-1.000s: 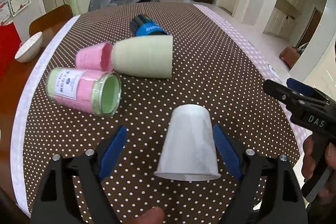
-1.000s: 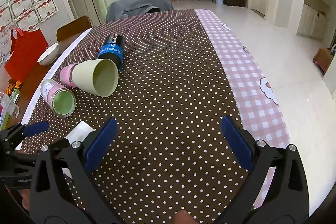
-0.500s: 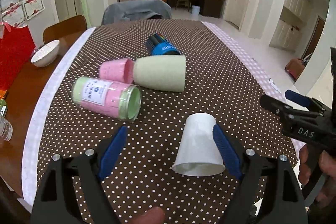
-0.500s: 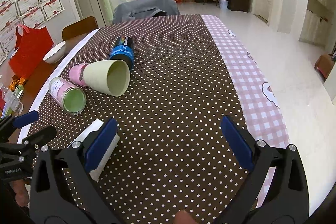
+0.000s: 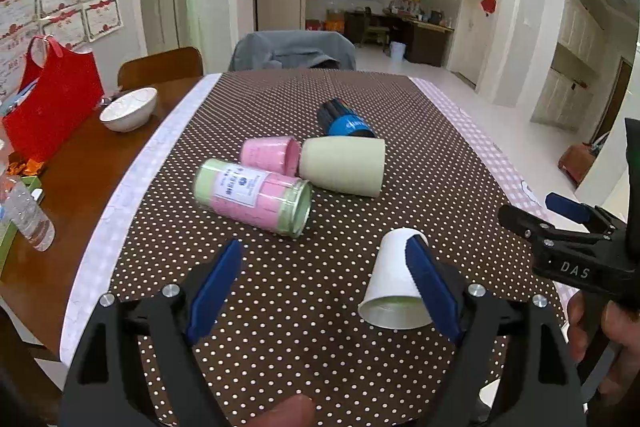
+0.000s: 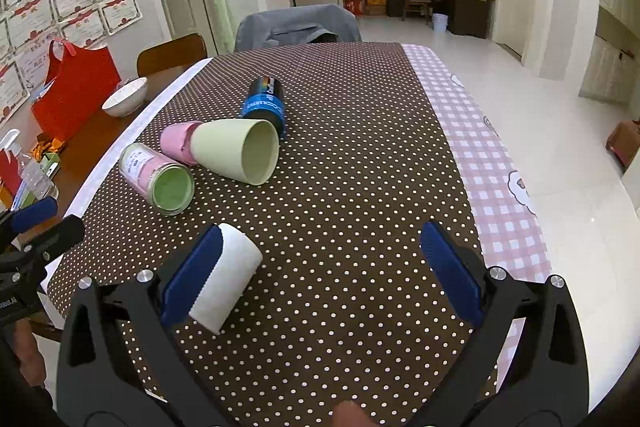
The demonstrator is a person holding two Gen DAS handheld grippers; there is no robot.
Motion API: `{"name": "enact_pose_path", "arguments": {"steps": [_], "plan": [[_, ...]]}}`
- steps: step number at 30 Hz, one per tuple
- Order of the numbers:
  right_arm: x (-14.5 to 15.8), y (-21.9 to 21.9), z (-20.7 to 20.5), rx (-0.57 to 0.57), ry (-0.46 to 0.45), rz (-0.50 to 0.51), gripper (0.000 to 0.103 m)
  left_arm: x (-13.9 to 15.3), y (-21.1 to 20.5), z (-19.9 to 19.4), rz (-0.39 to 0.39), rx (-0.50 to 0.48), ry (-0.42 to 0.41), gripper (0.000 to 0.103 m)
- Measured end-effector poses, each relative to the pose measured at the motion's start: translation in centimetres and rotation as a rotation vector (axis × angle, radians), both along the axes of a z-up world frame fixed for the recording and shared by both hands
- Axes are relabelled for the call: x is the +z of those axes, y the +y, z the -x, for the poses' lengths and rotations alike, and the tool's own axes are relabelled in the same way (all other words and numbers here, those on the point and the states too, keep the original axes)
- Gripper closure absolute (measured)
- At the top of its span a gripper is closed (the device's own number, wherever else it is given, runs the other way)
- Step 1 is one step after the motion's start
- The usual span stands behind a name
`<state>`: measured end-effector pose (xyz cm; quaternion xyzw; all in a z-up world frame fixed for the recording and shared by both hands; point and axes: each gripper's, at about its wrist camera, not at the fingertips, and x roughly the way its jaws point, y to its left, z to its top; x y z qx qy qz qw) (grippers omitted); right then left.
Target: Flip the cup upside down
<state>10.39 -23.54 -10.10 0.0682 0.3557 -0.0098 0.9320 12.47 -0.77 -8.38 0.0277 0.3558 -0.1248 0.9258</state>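
I saw the white paper cup (image 5: 394,283) standing mouth-down, base up, on the dotted cloth; its body tapered upward, plain and unmarked

The white cup (image 6: 227,277) sits bottom up on the dotted counter (image 6: 360,187), beside the wide-open right hand-held gripper (image 6: 320,267).

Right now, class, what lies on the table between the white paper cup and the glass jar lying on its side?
Nothing: only bare dotted tablecloth separates the white paper cup from the glass jar, clearest in the left wrist view.
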Motion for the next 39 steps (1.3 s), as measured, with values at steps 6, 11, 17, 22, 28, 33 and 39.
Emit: {"name": "enact_pose_path", "arguments": {"steps": [6,11,17,22,28,33,39], "plan": [[0.7,0.4,0.2,0.019,-0.021,0.001,0.006,0.7,0.7,0.6,0.016,0.015,-0.030,0.020],[1.3,1.0,0.5,0.036,-0.036,0.005,0.006,1.2,1.0,1.0,0.019,0.023,-0.059,0.020],[1.7,1.5,-0.1,0.067,0.005,-0.058,0.006,1.3,1.5,1.3,0.019,0.044,-0.088,0.020],[1.4,2.2,-0.9,0.076,0.063,-0.099,0.006,0.9,2.4,1.2,0.004,0.068,-0.104,0.020],[0.3,3.6,-2.2,0.100,0.160,-0.137,0.006,-0.6,3.9,0.5,0.021,0.079,-0.091,0.020],[-1.6,5.1,-3.7,0.106,0.257,-0.157,0.006,-2.0,5.2,-0.3,0.041,0.083,-0.061,0.020],[-4.8,4.1,-6.1,0.061,0.400,-0.337,0.006,-3.7,5.9,-1.4,0.068,0.077,-0.014,0.020]]}}
